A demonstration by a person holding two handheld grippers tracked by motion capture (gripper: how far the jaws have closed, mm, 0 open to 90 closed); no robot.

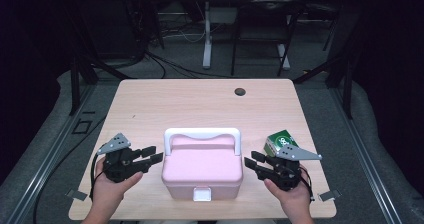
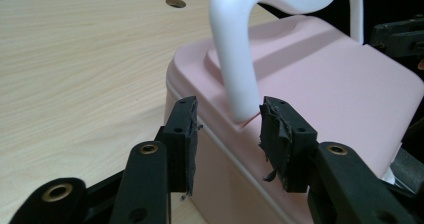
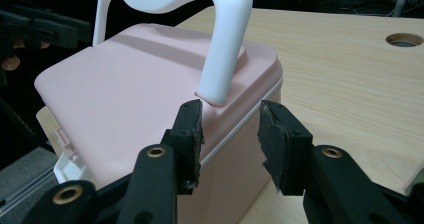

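Fingers of left gripper [image 1: 154,154] and right gripper [image 1: 253,160] apart, empty, flanking one pink box [image 1: 202,171].

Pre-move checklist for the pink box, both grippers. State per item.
1. Left gripper free of the box: ok, jaws open, nothing between them, just off its left side.
2. Right gripper free of the box: ok, jaws open, nothing between them, just off its right side.
3. Handle upright: ok, it stands above the lid.
4. Lid closed: ok, it sits flush on the body in both gripper views.
5. Front latch fastened: cannot tell, too small in the high view.
6. Green carton out of the way: not ok, it sits close behind the right gripper.
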